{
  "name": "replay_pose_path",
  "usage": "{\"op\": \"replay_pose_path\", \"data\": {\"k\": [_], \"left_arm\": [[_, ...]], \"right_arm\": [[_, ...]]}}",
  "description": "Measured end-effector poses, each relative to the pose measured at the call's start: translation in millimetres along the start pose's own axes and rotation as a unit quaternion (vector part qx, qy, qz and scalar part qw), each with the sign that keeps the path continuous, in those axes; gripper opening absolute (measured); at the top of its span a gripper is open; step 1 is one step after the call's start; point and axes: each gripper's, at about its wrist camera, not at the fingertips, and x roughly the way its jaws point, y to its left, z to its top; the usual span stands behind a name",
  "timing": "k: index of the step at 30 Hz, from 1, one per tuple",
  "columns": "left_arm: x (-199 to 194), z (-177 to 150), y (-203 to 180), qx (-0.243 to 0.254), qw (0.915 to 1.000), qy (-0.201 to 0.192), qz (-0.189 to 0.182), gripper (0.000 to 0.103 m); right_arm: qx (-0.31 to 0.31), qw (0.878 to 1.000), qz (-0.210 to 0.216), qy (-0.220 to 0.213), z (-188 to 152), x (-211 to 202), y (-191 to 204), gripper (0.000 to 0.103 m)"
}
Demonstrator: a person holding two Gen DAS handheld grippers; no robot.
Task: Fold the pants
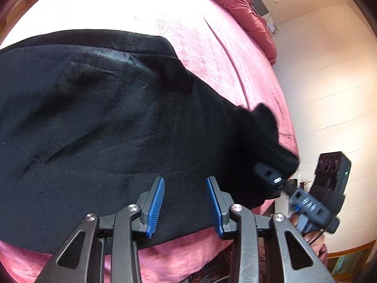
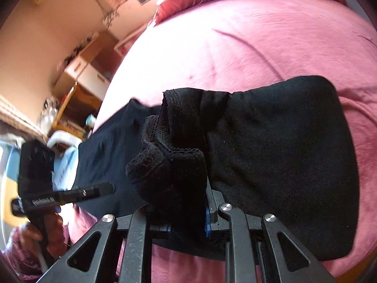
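Black pants (image 1: 106, 122) lie spread on a pink bed cover (image 1: 193, 37). My left gripper (image 1: 185, 206) hovers over their near edge, open and empty, blue pads apart. At the right of this view the right gripper (image 1: 280, 179) holds a bunched end of the pants. In the right wrist view my right gripper (image 2: 186, 226) is shut on a bunched black cuff (image 2: 169, 155) of the pants (image 2: 282, 155), lifted above the folded part. The left gripper (image 2: 70, 193) shows at the left, over the darker stretch of fabric.
A rumpled red duvet (image 1: 249, 11) lies at the head of the bed. A white wall (image 1: 329, 82) stands beyond the bed's right edge. Wooden shelves and drawers (image 2: 80, 70) stand past the left side in the right wrist view.
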Motion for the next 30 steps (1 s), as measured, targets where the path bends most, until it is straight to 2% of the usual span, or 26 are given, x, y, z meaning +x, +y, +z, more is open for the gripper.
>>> {"op": "replay_pose_path", "data": {"k": [4, 7, 8, 9, 11, 12, 13, 16, 22, 30], "left_arm": [[1, 7, 3, -0.02, 0.9991, 0.009, -0.037, 0.036], [5, 14, 8, -0.045, 0.9965, 0.018, -0.068, 0.038], [7, 15, 9, -0.053, 0.9952, 0.021, -0.079, 0.038], [9, 18, 10, -0.06, 0.9939, 0.025, -0.089, 0.039], [13, 21, 8, -0.073, 0.9915, 0.034, -0.102, 0.042], [15, 23, 8, -0.079, 0.9904, 0.039, -0.107, 0.044], [18, 25, 7, -0.084, 0.9893, 0.045, -0.11, 0.045], [24, 26, 4, -0.089, 0.9878, 0.056, -0.115, 0.046], [44, 29, -9, -0.091, 0.9863, 0.086, -0.108, 0.048], [67, 36, -39, -0.073, 0.9889, 0.11, -0.069, 0.046]], "right_arm": [[-0.022, 0.999, -0.017, 0.016, -8, 22, 20, 0.02], [-0.051, 0.998, -0.039, 0.018, -19, 31, 33, 0.026], [-0.058, 0.998, -0.035, 0.02, -21, 32, 36, 0.035], [-0.058, 0.998, -0.021, 0.026, -21, 31, 38, 0.04], [-0.048, 0.998, 0.027, 0.044, -23, 26, 33, 0.067], [-0.043, 0.997, 0.05, 0.049, -25, 23, 32, 0.069], [-0.042, 0.996, 0.063, 0.049, -29, 19, 34, 0.069], [-0.037, 0.997, 0.057, 0.045, -39, 3, 21, 0.069], [-0.001, 1.0, 0.007, 0.03, -64, -27, -13, 0.066], [0.061, 0.996, -0.067, 0.0, -84, -72, -63, 0.065]]}}
